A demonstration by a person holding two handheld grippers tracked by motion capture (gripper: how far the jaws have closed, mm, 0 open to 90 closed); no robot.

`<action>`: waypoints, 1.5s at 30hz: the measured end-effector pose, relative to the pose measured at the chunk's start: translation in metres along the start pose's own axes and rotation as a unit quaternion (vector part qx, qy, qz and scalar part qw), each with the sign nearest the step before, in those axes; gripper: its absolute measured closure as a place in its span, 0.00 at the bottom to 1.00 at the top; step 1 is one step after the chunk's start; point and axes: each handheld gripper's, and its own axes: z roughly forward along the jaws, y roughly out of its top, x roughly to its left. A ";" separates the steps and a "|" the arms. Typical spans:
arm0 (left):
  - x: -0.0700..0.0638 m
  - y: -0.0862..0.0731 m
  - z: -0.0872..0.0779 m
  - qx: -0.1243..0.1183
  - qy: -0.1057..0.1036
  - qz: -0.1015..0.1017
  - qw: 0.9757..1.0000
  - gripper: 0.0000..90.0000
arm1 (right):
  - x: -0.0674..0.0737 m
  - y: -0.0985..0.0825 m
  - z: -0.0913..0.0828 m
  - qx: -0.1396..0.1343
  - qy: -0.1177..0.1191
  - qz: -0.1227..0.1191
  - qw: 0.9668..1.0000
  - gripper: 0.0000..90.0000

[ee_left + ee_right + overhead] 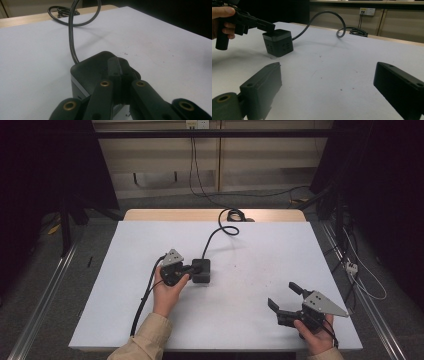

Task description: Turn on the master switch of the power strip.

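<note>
My right gripper (pixel 284 301) waits near the bottom right of the high view, jaws wide apart, holding nothing. A bit farther up, just left of the middle, my left gripper (pixel 192 268) has its jaws pressed together, tips resting on top of the black socket cube (pixel 201 271). I think I am pushing on the cube or its button, not grabbing it. Its cable (pixel 215 236) curls away to the far table edge (pixel 215 215). Next I should probably lift off gently, without tipping the cube.
</note>
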 end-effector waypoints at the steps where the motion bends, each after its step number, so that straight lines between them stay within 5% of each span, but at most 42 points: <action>1: 0.000 0.000 0.000 0.000 0.000 0.000 1.000 1.00 | 0.000 0.000 0.000 0.000 0.000 0.000 1.000 0.08; 45: 0.000 0.003 0.001 0.012 0.003 -0.009 1.000 1.00 | -0.002 0.002 -0.002 -0.008 -0.004 0.002 1.000 0.08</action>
